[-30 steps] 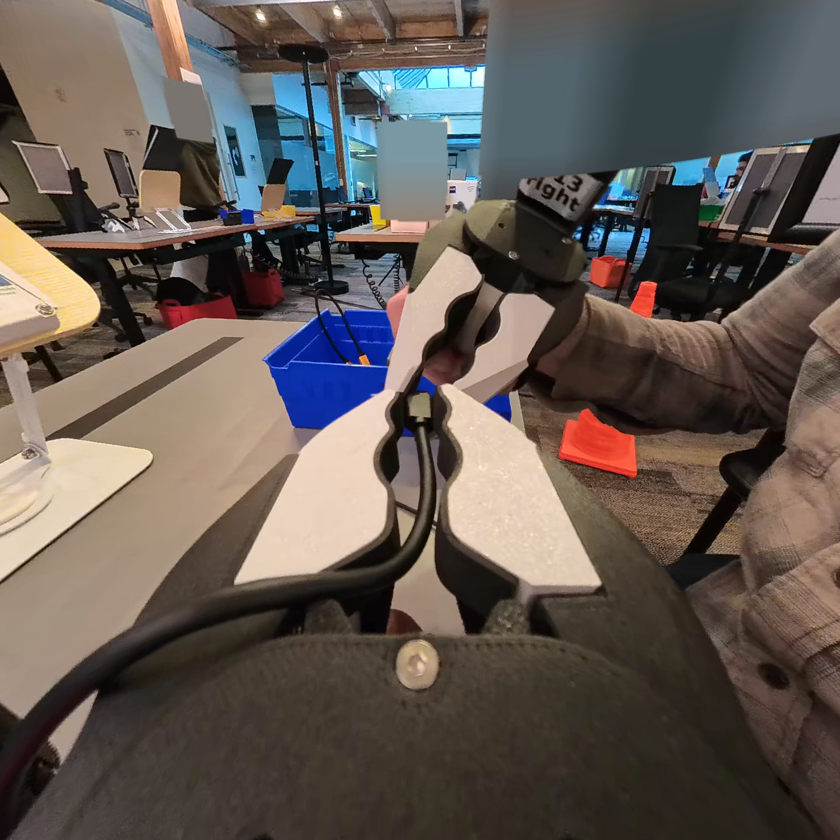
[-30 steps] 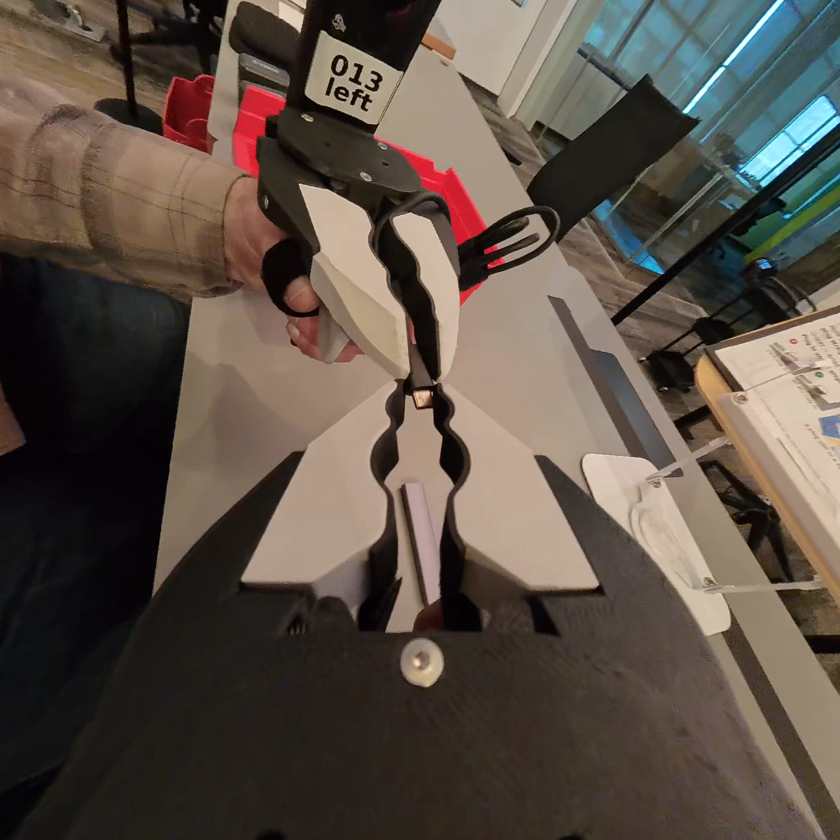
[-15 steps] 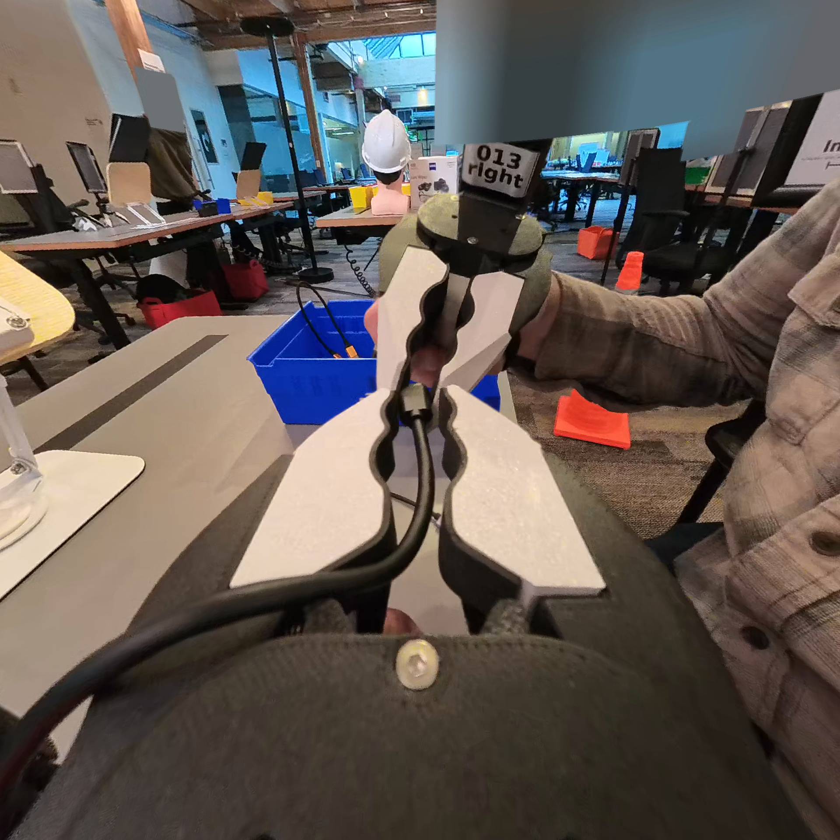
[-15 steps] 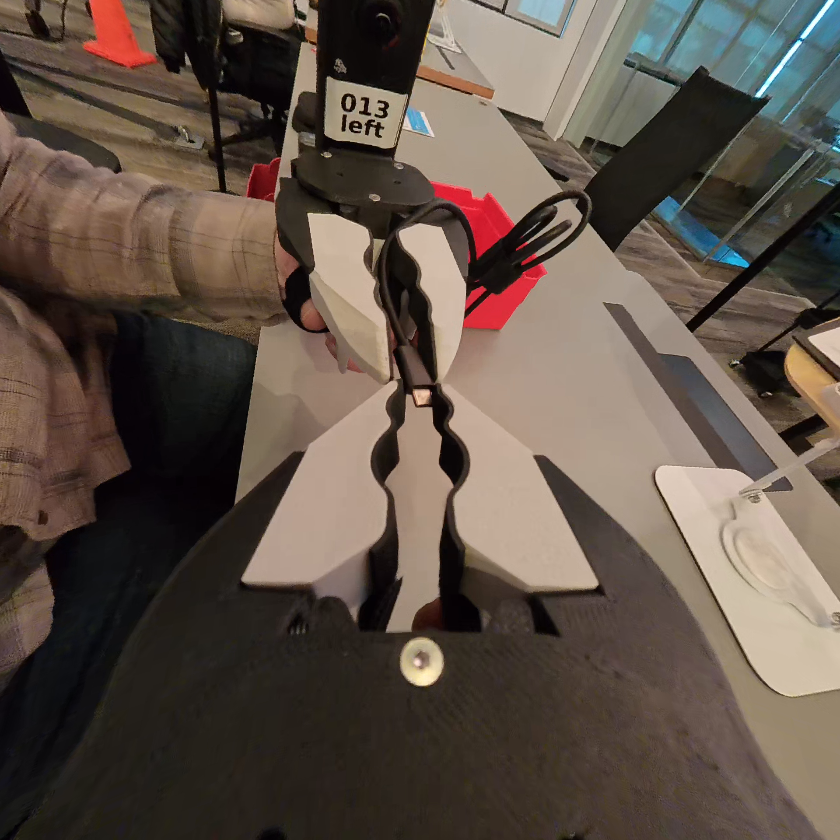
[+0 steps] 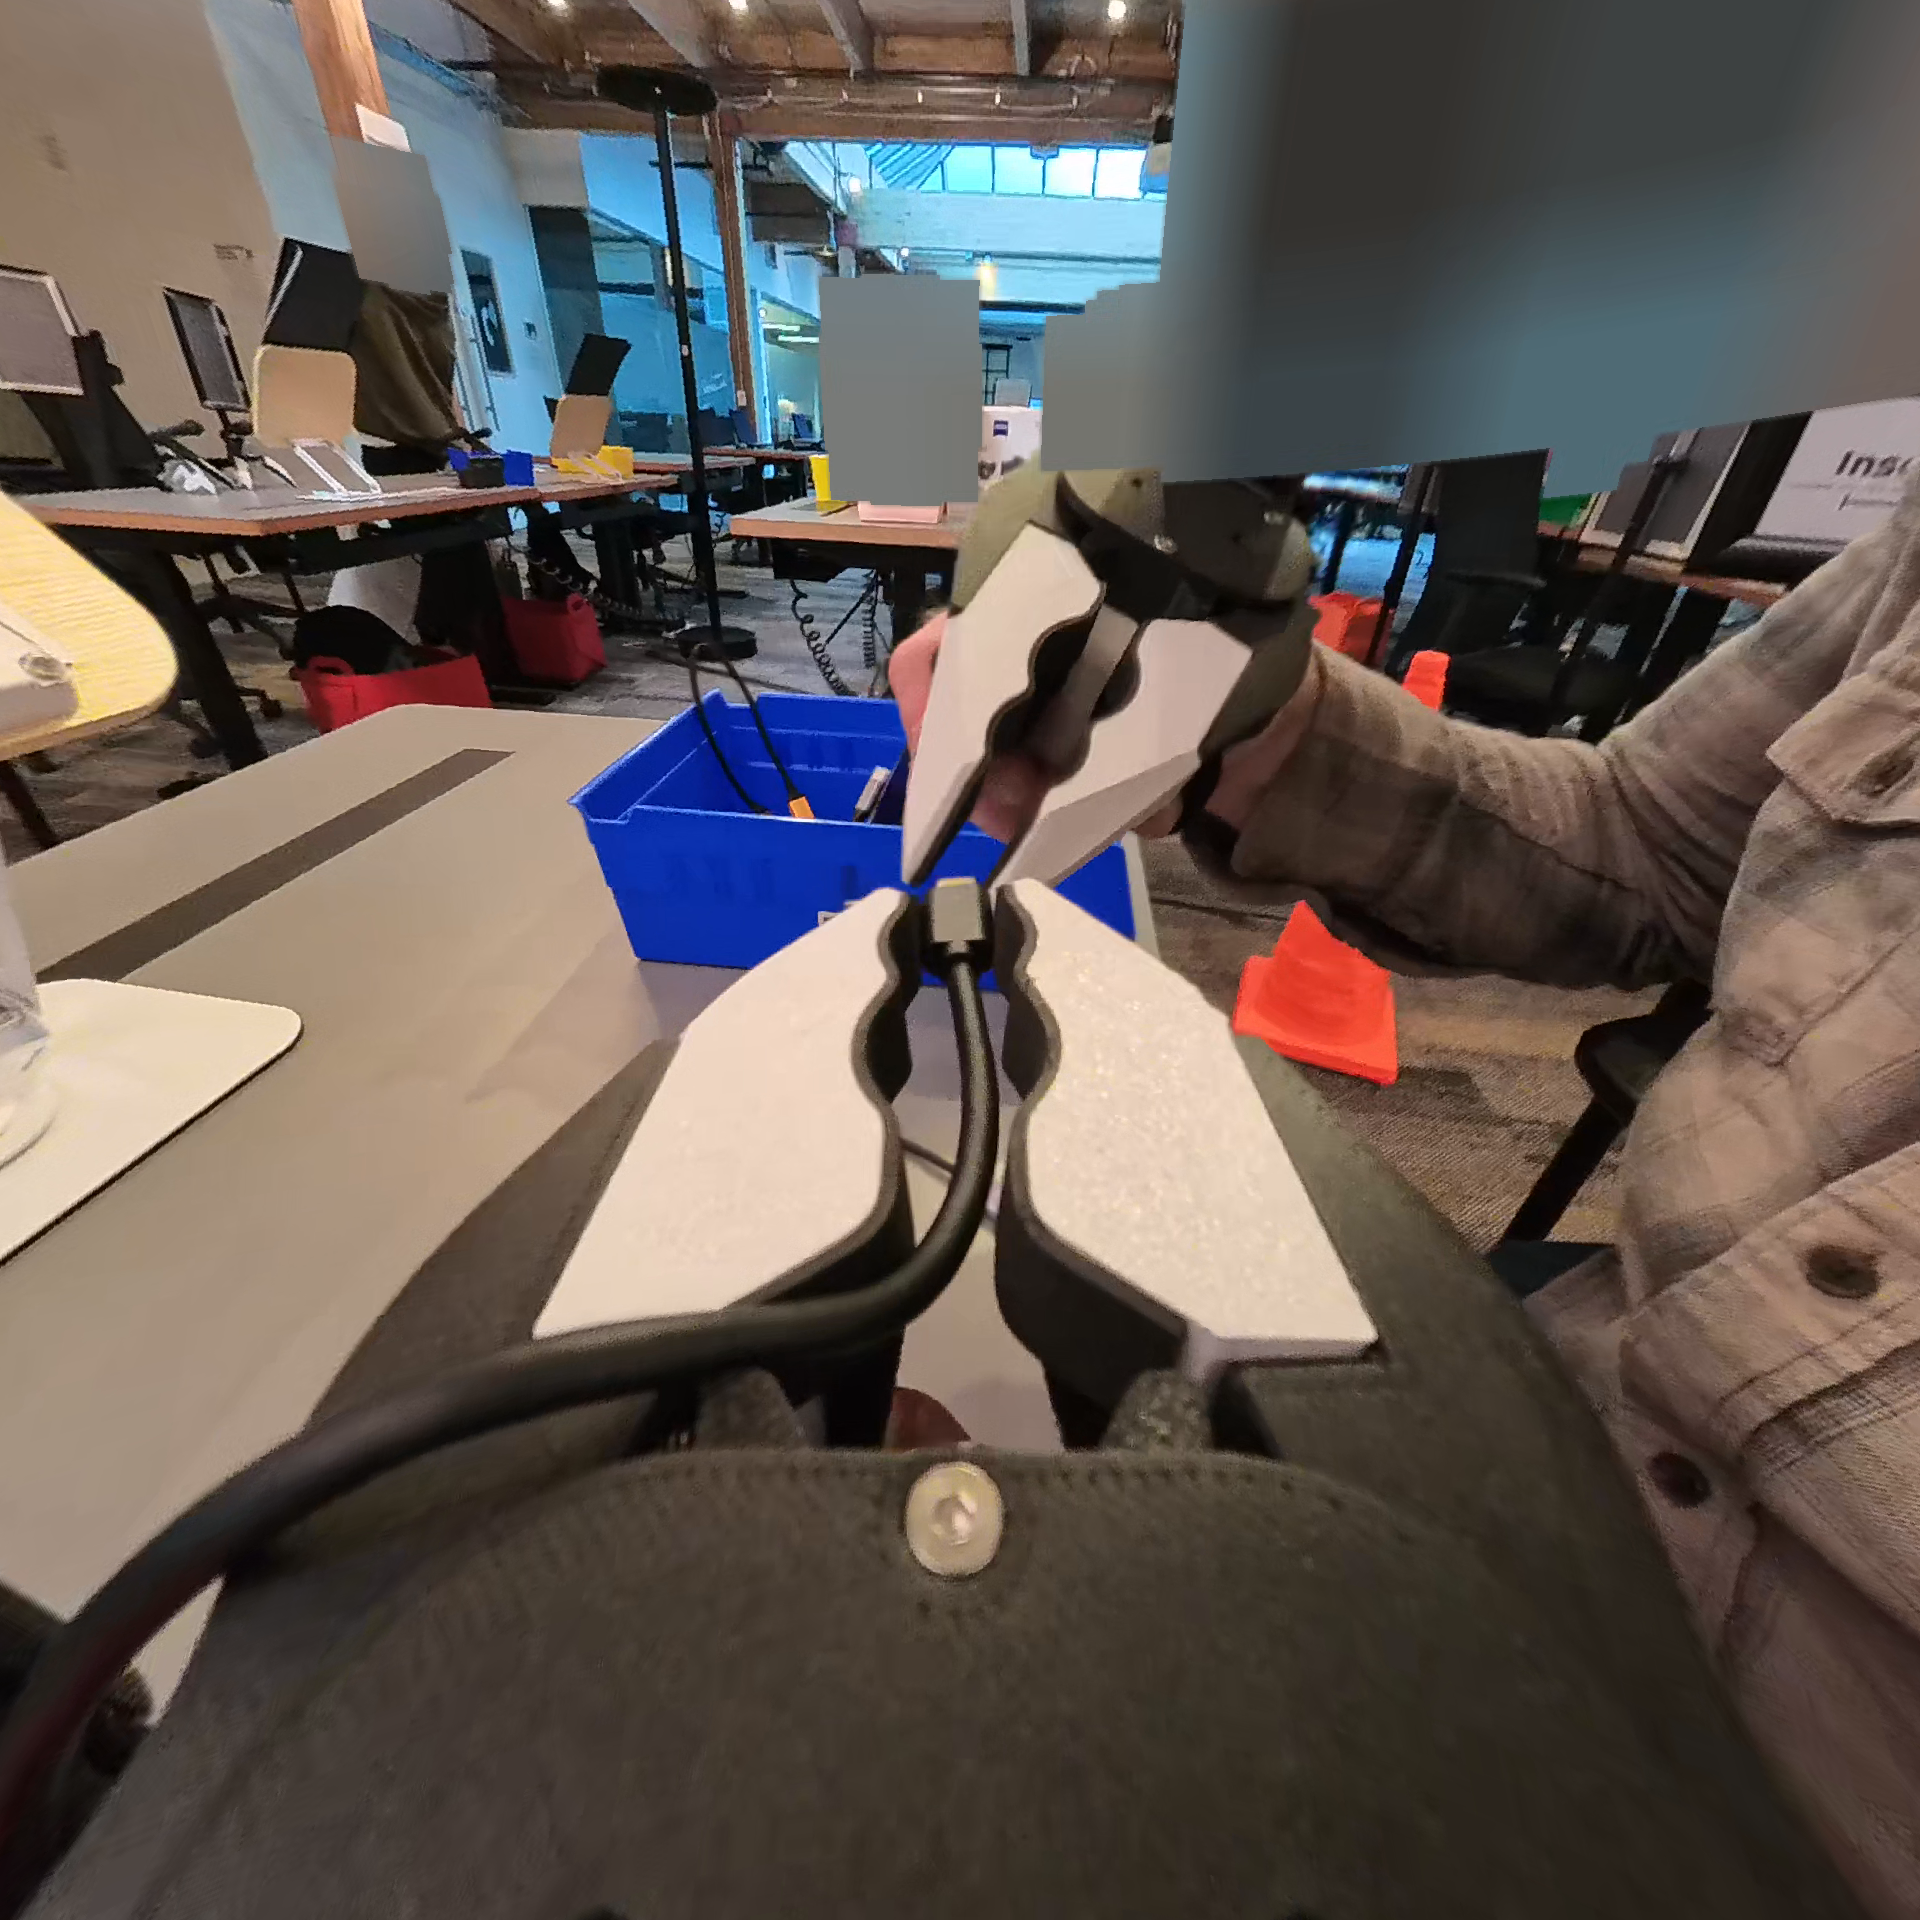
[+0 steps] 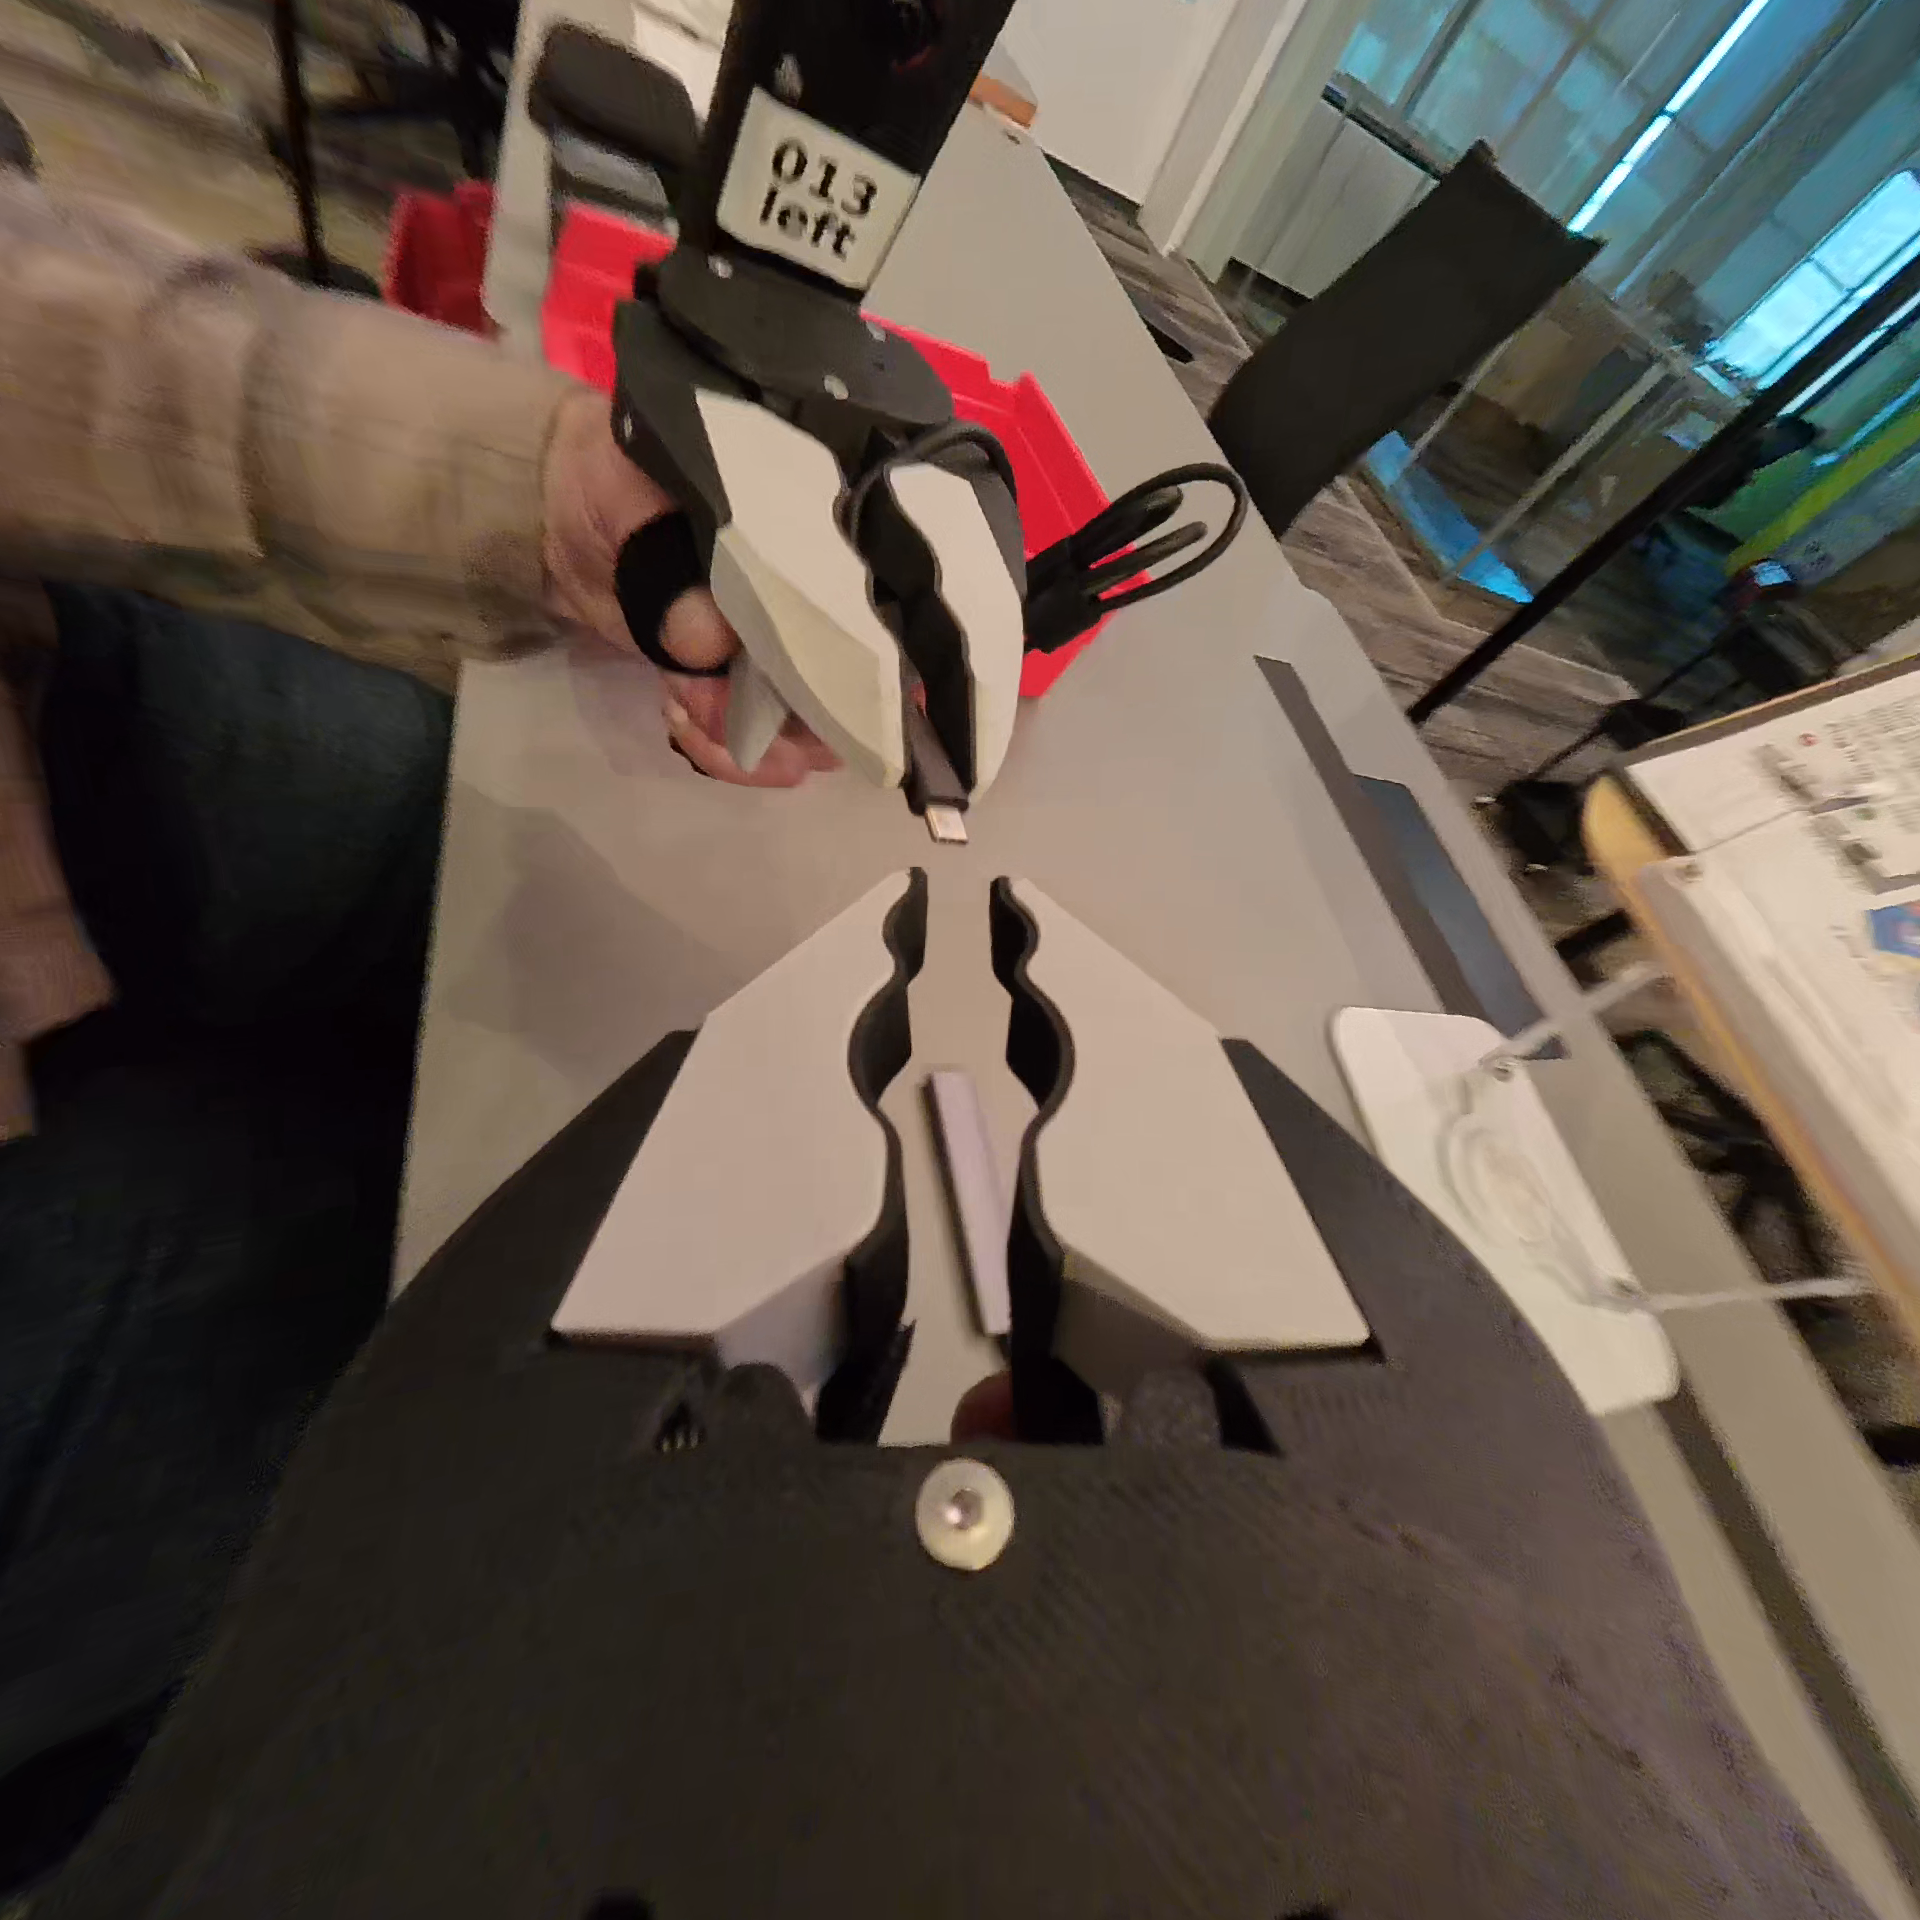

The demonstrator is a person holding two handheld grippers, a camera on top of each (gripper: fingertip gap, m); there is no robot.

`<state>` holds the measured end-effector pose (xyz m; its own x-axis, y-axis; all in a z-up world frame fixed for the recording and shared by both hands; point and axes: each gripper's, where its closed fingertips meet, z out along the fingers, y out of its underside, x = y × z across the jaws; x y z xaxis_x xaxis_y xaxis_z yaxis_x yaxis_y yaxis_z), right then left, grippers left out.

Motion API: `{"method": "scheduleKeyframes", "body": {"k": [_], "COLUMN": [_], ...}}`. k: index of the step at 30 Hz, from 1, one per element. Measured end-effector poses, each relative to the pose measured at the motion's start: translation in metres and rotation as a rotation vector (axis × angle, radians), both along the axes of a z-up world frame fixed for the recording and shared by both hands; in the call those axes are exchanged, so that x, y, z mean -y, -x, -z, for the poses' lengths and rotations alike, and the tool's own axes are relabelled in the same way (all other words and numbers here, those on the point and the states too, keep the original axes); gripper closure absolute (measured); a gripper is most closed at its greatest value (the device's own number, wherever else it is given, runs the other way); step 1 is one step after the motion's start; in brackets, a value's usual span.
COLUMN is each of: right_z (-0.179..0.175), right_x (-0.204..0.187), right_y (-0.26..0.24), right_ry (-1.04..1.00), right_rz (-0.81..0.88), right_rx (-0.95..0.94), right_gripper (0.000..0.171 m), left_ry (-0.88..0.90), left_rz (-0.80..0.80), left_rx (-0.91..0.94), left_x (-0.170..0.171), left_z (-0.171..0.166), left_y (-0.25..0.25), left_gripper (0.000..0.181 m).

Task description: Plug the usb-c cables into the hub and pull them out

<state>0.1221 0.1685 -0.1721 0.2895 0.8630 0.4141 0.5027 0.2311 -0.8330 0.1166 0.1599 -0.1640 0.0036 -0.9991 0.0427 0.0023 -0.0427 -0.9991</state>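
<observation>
Over the grey table (image 6: 1195, 790) my left gripper (image 5: 951, 904) pinches the usb-c cable (image 5: 971, 1091) by its plug while the right gripper (image 6: 951, 881) gapes empty, hub unseen, so a skewed plug could slip.

The black cable (image 5: 966, 1049) leaves the left wrist view at its lower left edge, its far end unseen. In the right wrist view, the sleeve (image 6: 260, 457) at upper left is motion-blurred, and the white stand (image 6: 1496, 1174) is cut by the right edge.
</observation>
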Motion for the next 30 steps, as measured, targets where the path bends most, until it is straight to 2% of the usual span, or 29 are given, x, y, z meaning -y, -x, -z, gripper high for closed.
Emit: {"method": "scheduleKeyframes", "body": {"k": [5, 8, 13, 18, 19, 21, 30], "right_z": [-0.004, -0.004, -0.007, -0.008, -0.009, -0.008, -0.020], "right_x": [-0.002, -0.006, -0.006, -0.005, -0.005, -0.004, -0.008], "right_y": [0.008, 0.009, 0.011, 0.013, 0.012, 0.011, 0.006], "right_ry": [-0.372, -0.632, -0.788, -0.863, -0.868, -0.841, -0.807], "right_rz": [0.051, 0.076, 0.088, 0.102, 0.110, 0.097, 0.201], "right_rx": [0.157, 0.315, 0.395, 0.422, 0.416, 0.418, 0.343], "right_gripper": [0.160, 0.160, 0.165, 0.157, 0.164, 0.167, 0.168], "left_ry": [0.110, 0.180, 0.251, 0.289, 0.300, 0.302, 0.310], "left_rz": [0.051, 0.079, 0.080, 0.079, 0.083, 0.081, 0.048], "left_rx": [0.053, 0.066, 0.090, 0.093, 0.098, 0.076, 0.107], "left_x": [0.002, 0.003, 0.002, 0.000, 0.000, 0.002, -0.001], "left_z": [-0.004, -0.002, -0.004, -0.005, -0.006, -0.002, -0.011], "left_y": [0.001, 0.000, -0.003, -0.006, -0.006, -0.008, -0.012], "left_gripper": [0.169, 0.169, 0.169, 0.169, 0.169, 0.169, 0.163]}}
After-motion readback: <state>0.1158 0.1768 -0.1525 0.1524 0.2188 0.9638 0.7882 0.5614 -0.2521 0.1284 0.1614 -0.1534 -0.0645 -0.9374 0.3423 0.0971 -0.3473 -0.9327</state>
